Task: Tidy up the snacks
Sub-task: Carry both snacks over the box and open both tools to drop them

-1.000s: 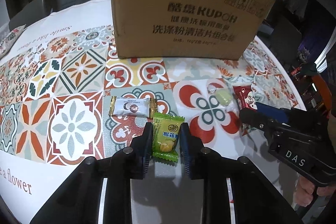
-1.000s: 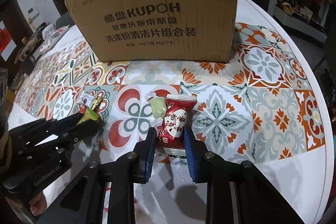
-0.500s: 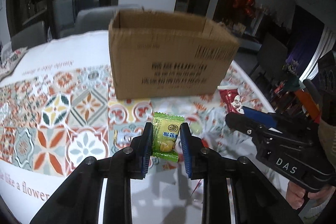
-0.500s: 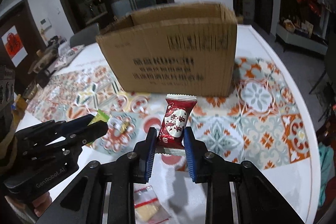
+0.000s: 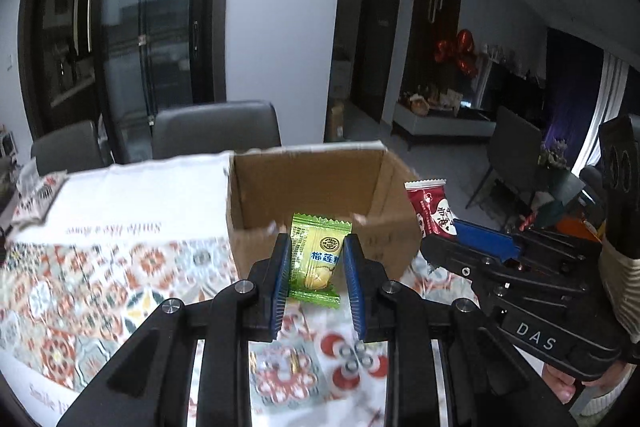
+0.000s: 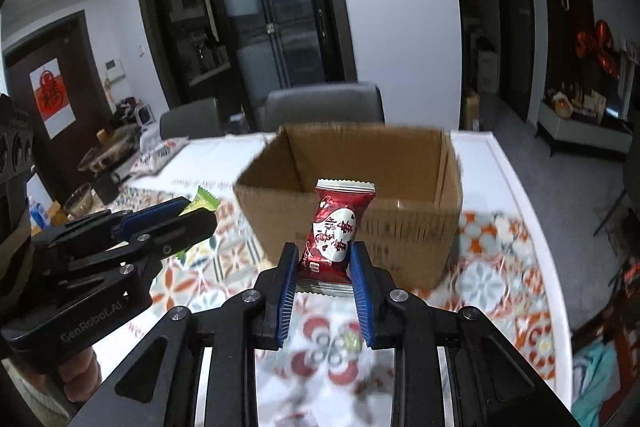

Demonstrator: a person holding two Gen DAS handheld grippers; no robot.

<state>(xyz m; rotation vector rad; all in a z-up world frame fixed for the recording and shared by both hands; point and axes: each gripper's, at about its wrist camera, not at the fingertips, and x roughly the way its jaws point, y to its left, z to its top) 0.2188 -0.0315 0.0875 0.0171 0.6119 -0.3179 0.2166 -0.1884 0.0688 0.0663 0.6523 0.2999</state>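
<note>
My left gripper is shut on a green durian candy packet and holds it in the air, in front of the open cardboard box. My right gripper is shut on a red candy packet and holds it raised before the same box. The right gripper and its red packet show at the right of the left wrist view. The left gripper with the green packet shows at the left of the right wrist view. The box looks empty inside.
The box stands on a table with a patterned tile cloth. A small gold-ended candy lies on the cloth below the left gripper. Grey chairs stand behind the table. Clutter sits at the table's far left.
Both grippers have risen from the table with their packets, from table level to the height of the box's open top. The box's inside is now in view.
</note>
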